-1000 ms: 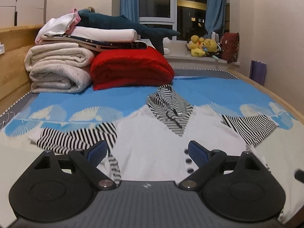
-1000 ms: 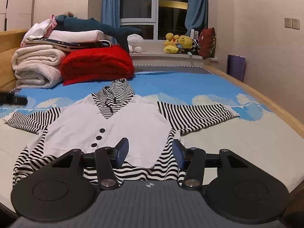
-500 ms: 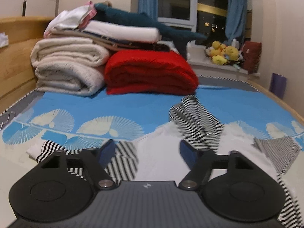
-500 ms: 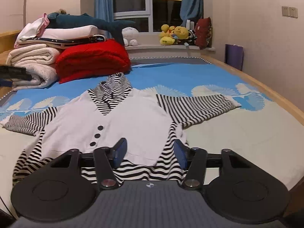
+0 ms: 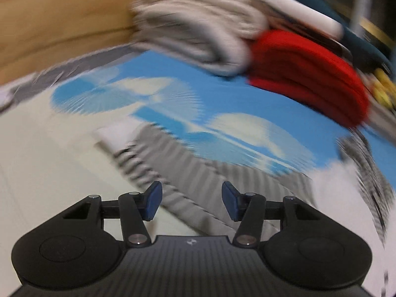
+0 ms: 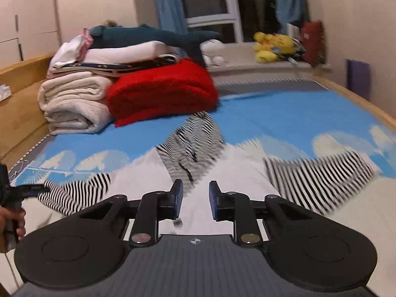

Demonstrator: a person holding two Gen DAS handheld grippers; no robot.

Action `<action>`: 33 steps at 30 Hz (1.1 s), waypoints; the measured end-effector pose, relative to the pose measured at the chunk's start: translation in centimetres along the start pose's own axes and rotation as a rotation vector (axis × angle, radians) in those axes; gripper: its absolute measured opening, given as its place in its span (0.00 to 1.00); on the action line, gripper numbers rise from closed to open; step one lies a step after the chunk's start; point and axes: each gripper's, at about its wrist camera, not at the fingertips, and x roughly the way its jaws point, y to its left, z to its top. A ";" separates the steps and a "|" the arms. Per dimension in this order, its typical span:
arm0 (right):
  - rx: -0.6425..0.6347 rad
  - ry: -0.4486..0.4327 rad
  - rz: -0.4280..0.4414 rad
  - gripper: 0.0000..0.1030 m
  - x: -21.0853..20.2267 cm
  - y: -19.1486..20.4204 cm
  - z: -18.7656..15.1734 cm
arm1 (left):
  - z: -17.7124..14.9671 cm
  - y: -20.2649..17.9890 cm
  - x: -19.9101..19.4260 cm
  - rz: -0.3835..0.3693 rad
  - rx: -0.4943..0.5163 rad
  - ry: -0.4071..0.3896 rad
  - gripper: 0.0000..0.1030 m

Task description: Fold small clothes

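Parted right tongs [image 6: 195, 199] over striped-sleeved white top [image 6: 242, 173] — blue bedspread [image 6: 284, 113].

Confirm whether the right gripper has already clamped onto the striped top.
No: the right gripper is open above the striped top, with nothing between its jaws.

Home bedroom, def: wood-framed bed [image 6: 351, 91] w/ blue fan-print sheet [image 6: 284, 116], folded blankets [image 6: 74, 104] stacked by headboard, plush toys [image 6: 274, 47] on windowsill, blue curtains [image 6: 168, 5] round a dark window.
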 end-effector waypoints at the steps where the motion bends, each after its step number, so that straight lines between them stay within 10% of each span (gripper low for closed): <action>1: -0.018 -0.005 0.012 0.27 1.3 0.3 0.8 | 0.4 1.4 1.0 0.017 -0.047 0.004 0.57; 13: 0.000 0.079 0.028 0.32 9.7 -1.9 1.0 | 3.1 9.2 9.0 0.052 -0.331 0.031 0.56; 14: -0.015 0.080 0.023 0.32 9.8 -2.2 0.9 | 3.1 8.5 9.1 0.076 -0.288 0.029 0.48; 15: -0.032 0.080 0.012 0.32 9.9 -2.4 0.8 | 3.3 7.8 9.2 0.088 -0.252 0.045 0.08; 19: -0.001 0.134 -0.054 0.31 10.6 -4.8 0.4 | 5.3 2.9 5.5 0.175 -0.135 -0.037 0.04; 22: 0.068 0.152 -0.096 0.29 10.5 -6.6 0.4 | 6.0 -4.7 0.4 0.044 -0.017 -0.148 0.04; 26: 0.138 0.138 -0.139 0.24 10.3 -8.8 0.9 | 1.2 -18.1 -7.5 -0.324 0.138 -0.179 0.04; 29: 0.202 0.129 -0.150 0.25 10.3 -10.6 1.1 | -6.1 -27.1 -11.5 -0.611 0.257 -0.018 0.12; 30: 0.223 0.130 -0.156 0.25 10.3 -11.0 1.2 | -8.3 -29.4 -11.9 -0.688 0.309 0.079 0.32; 31: 0.245 0.133 -0.160 0.26 10.4 -11.4 1.1 | -10.6 -31.7 -12.4 -0.744 0.381 0.214 0.49; 33: 0.274 0.167 -0.149 0.37 11.0 -12.1 0.8 | -12.7 -33.4 -14.0 -0.763 0.436 0.294 0.49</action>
